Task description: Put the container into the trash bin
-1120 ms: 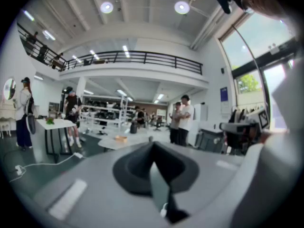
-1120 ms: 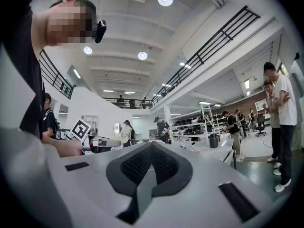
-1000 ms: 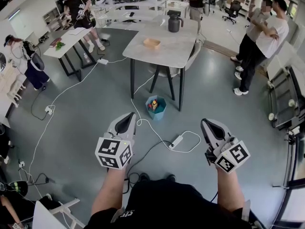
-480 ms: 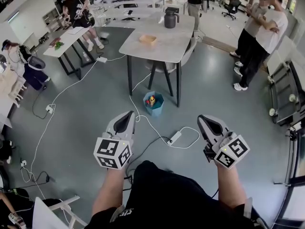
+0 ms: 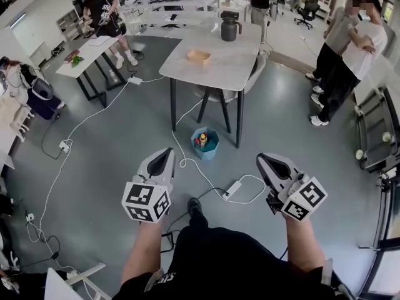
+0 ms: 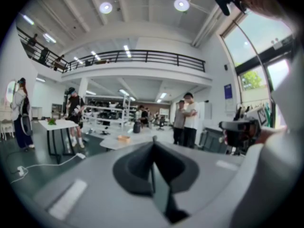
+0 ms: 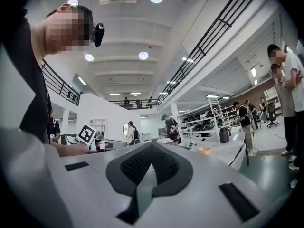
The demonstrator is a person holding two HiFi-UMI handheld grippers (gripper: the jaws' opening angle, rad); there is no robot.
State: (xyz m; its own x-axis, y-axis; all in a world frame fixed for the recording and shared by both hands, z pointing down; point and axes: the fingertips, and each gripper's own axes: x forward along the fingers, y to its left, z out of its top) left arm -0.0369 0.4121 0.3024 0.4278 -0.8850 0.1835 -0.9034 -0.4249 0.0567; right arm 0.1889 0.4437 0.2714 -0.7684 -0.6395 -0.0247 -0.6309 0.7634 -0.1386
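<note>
Container [image 5: 199, 56] on table [image 5: 234, 64], well beyond fingers [image 5: 164, 161]

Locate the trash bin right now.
Head view, centre: the blue trash bin stands on the floor at the foot of the table, between its two near legs, with the white cable running past its left side.

The left gripper [image 5: 166, 152] and right gripper [image 5: 262, 160] are pale grey with black inner pads, and their cubes [image 5: 147, 200] bear black-and-white square markers. Ahead, between the two, the bin [image 5: 210, 150] is teal with red and yellow bits inside, on a grey-blue floor [image 5: 112, 142] crossed by a white cable [image 5: 183, 162]. Farther ahead, the container [image 5: 199, 56] is tan, on a light grey table [image 5: 231, 64] with black legs.
</note>
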